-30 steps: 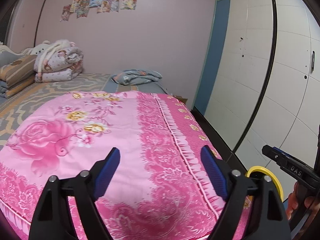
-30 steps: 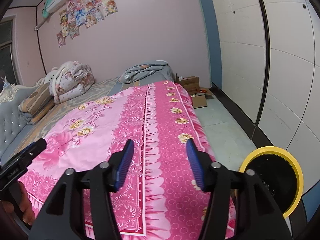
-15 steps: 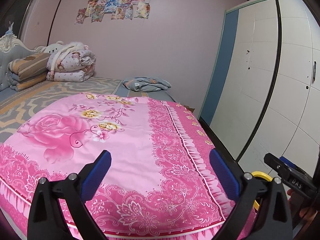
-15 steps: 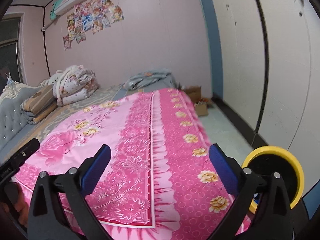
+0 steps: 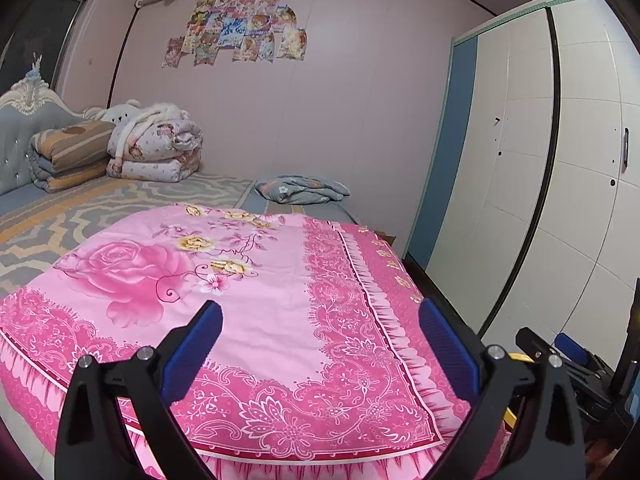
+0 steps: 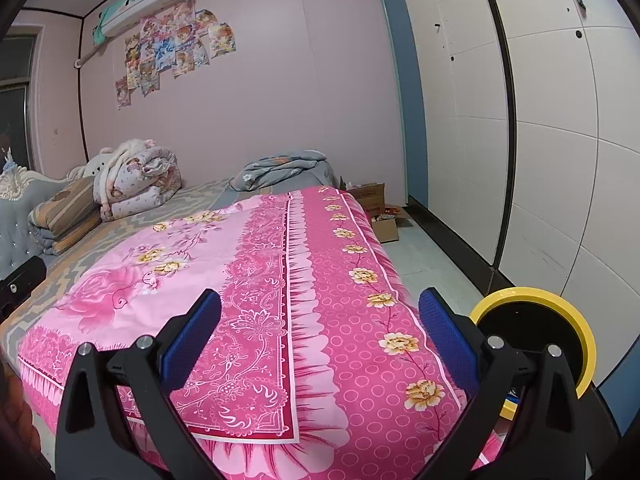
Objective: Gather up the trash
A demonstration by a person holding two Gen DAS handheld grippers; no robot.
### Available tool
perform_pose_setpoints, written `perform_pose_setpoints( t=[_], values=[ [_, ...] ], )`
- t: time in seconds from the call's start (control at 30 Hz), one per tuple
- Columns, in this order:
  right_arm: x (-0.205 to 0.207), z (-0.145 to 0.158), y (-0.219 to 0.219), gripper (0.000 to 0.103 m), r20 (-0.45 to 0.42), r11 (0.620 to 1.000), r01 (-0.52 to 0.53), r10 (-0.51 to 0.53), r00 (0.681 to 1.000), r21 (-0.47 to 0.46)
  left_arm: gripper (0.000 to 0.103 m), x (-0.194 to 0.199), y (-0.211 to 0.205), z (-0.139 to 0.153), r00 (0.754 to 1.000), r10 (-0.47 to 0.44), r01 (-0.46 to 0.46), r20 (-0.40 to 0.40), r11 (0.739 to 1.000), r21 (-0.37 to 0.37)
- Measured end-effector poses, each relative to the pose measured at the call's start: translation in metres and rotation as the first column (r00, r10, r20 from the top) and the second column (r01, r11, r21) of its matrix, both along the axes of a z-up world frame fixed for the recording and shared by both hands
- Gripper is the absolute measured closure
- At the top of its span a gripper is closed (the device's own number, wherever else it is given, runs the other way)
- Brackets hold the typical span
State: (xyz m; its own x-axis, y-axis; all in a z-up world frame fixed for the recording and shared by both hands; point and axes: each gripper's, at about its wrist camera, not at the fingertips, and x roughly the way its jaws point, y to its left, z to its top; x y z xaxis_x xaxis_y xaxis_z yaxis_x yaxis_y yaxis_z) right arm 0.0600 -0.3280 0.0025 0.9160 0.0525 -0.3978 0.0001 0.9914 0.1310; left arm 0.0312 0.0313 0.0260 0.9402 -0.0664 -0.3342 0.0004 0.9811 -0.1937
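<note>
Left gripper with blue pads spread wide and nothing between them, held above a pink floral bedspread. Folded quilts lie by a grey headboard. White wardrobe doors on the right; posters on the pink wall

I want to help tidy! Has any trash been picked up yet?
Not that shows. Both the left tongs and the right tongs are open and empty over the pink bedspread. The yellow-rimmed bin waits beside the bed. Finding and collecting trash is all left.
</note>
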Motion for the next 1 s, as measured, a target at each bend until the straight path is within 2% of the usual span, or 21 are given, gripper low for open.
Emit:
perform_pose_setpoints(
  t=[0.23,0.47,1.0],
  values=[
    [-0.006,0.005,-0.001,0.008,0.032,1.0,0.014,-0.013,0.999,-0.008,0.008,-0.01,-0.01,0.007,0.999,-0.004,0.003,0.039,0.999,0.038],
    [-0.005,0.007,-0.002,0.008,0.028,1.0,0.017,-0.017,0.999,-0.01,0.008,-0.016,-0.015,0.011,0.998,-0.013,0.011,0.059,0.999,0.045],
    [0.0,0.002,-0.003,0.008,-0.003,1.0,0.027,-0.027,1.0,0.0,0.008,-0.014,-0.016,0.01,0.998,-0.032,0.03,0.049,0.999,0.037]
  ],
)
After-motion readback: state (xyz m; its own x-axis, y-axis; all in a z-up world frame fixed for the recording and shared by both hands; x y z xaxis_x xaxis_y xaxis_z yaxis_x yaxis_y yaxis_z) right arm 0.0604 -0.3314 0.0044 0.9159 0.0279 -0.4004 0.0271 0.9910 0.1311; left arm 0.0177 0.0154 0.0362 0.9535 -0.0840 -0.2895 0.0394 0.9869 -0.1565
